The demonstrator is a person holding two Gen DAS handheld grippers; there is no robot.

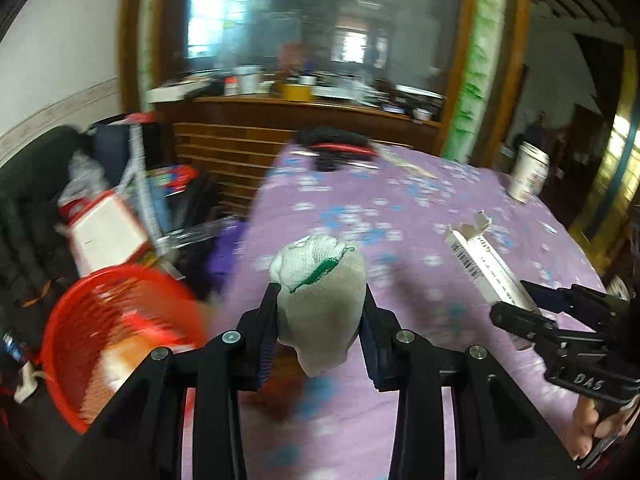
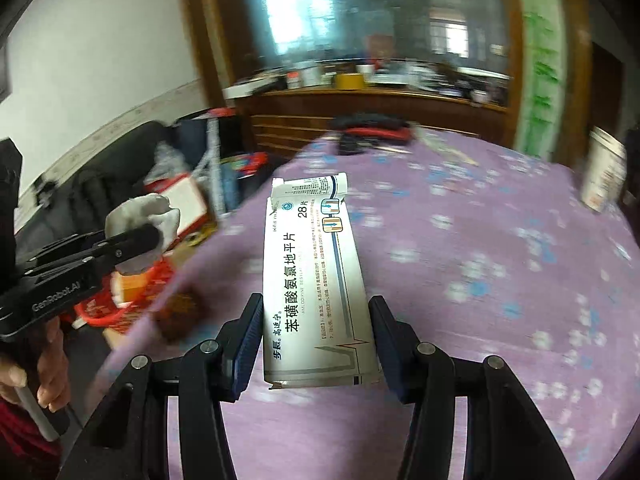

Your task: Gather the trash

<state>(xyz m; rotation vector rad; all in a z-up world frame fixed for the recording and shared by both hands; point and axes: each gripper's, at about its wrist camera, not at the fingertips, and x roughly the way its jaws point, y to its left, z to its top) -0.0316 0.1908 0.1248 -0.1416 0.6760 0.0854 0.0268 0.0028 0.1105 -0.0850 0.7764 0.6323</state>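
So the left gripper (image 1: 320,320) has its fingers (image 1: 266,332) pinching a balled-up knit cotton glove (image 1: 320,288), whitish with a green stitched cuff, lumpy and soft, bulging out above the finger tips. The right gripper (image 2: 316,344) has its fingers (image 2: 246,344) clamped on the long sides of a flat, glossy white cardboard medicine box (image 2: 312,280) with a torn-open flap at the far end. Both are held over the purple flowery tabletop (image 2: 480,280), and a red plastic mesh basket (image 1: 116,336) sits lower, off to the left of the left fingers.

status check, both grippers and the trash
Left gripper shut on balled glove. Right gripper shut on medicine box. Both above the purple table. Red basket low left, nothing in the way.
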